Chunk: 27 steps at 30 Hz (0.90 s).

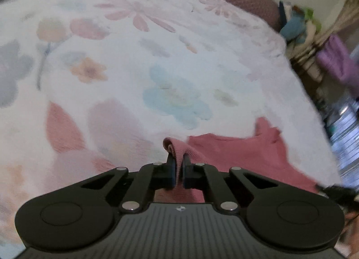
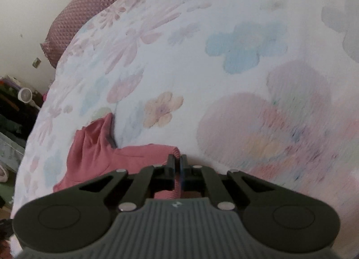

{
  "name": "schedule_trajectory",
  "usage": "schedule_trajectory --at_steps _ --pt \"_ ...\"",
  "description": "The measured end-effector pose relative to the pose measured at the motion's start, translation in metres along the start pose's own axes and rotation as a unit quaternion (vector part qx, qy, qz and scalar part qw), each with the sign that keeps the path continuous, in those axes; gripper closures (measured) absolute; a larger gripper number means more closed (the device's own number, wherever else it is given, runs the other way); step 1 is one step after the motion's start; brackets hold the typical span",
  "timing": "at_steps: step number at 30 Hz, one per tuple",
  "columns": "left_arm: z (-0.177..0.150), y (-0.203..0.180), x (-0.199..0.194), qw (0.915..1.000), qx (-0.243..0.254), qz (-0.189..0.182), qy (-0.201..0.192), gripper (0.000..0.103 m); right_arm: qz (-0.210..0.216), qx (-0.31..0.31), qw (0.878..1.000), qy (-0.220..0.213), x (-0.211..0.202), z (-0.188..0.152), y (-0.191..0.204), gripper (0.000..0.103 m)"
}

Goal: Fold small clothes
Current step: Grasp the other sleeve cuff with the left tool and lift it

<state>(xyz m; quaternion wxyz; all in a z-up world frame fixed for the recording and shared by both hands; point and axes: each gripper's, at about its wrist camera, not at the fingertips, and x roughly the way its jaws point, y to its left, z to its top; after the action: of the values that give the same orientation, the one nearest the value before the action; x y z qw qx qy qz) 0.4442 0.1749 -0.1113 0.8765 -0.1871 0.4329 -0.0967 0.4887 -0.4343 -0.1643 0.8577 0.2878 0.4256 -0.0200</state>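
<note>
On the near edge of a bed, over a flowered blanket (image 1: 157, 61), lies a small pink garment (image 1: 246, 153), its ribbed knit spread toward the right in the left wrist view and toward the left in the right wrist view (image 2: 94, 151). Both hand-held tools have it: the left gripper (image 1: 178, 160) is pinched tight on a rolled hem or corner that bulges up between its fingers, and the right gripper (image 2: 178, 160) is likewise clamped on a fold of the same cloth, with pink fabric visible between and behind the fingers. A narrow tab, perhaps a strap or sleeve, sticks up at the far side of the garment. Judging by how it drapes and puckers, the piece should be very light and limp, with no stiffness to keep its shape, so it will sag between the two grips unless they are kept apart and taut. The ribbed knit looks stretchy and grippy rather than slippery, so a pinch on a doubled edge should hold well. Corners and hems look like the sensible places to grasp, since a hold in the middle would only bunch the cloth. A mauve quilted pillow (image 2: 89, 7) sits at the head of the bed, well apart.
</note>
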Motion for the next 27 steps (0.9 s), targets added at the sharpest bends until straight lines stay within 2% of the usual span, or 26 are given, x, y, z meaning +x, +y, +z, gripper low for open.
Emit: schedule_trajectory --at_steps 2,5,7,8,9,10,14,16,19,23,26,27 --pt "-0.002 0.006 0.017 0.9988 0.001 0.017 0.046 0.097 -0.020 -0.015 1.000 0.006 0.006 0.000 0.002 0.103" --pt "-0.012 0.005 0.027 0.9982 0.012 0.020 0.055 0.084 -0.028 -0.005 1.000 0.006 0.011 -0.004 0.001 0.103" --pt "-0.016 0.009 0.027 0.9989 -0.001 0.023 0.041 0.062 -0.026 -0.005 1.000 0.004 0.009 -0.007 0.002 0.097" --pt "-0.017 0.013 0.025 0.9991 -0.015 0.021 0.033 0.058 -0.026 -0.008 1.000 0.004 0.007 -0.008 0.003 0.090" --pt "-0.019 0.018 0.024 0.9990 -0.030 0.019 0.028 0.054 -0.027 -0.016 0.999 0.005 0.003 -0.009 0.005 0.079" --pt "-0.019 0.023 0.024 0.9986 -0.044 0.015 0.026 0.054 -0.027 -0.022 0.999 0.002 -0.001 -0.010 0.007 0.076" --pt "-0.020 0.033 0.024 0.9966 -0.079 -0.004 0.022 0.054 -0.017 -0.037 0.999 0.004 -0.030 -0.030 0.011 0.075" --pt "-0.022 0.033 0.021 0.9969 -0.076 -0.006 0.021 0.054 -0.011 -0.043 0.999 0.005 -0.045 -0.047 0.011 0.075" --pt "-0.026 0.030 0.019 0.9974 -0.068 -0.004 0.023 0.054 -0.020 -0.083 0.996 0.013 -0.060 -0.078 0.015 0.075" --pt "-0.030 0.023 0.017 0.9977 -0.063 -0.001 0.025 0.054 -0.065 -0.187 0.980 0.036 -0.053 -0.112 0.029 0.076" --pt "-0.033 0.019 0.016 0.9976 -0.064 0.001 0.026 0.054 -0.064 -0.210 0.975 0.032 -0.045 -0.115 0.033 0.077" --pt "-0.033 0.018 0.017 0.9976 -0.064 0.006 0.028 0.054 -0.059 -0.212 0.975 0.032 -0.043 -0.114 0.034 0.081"
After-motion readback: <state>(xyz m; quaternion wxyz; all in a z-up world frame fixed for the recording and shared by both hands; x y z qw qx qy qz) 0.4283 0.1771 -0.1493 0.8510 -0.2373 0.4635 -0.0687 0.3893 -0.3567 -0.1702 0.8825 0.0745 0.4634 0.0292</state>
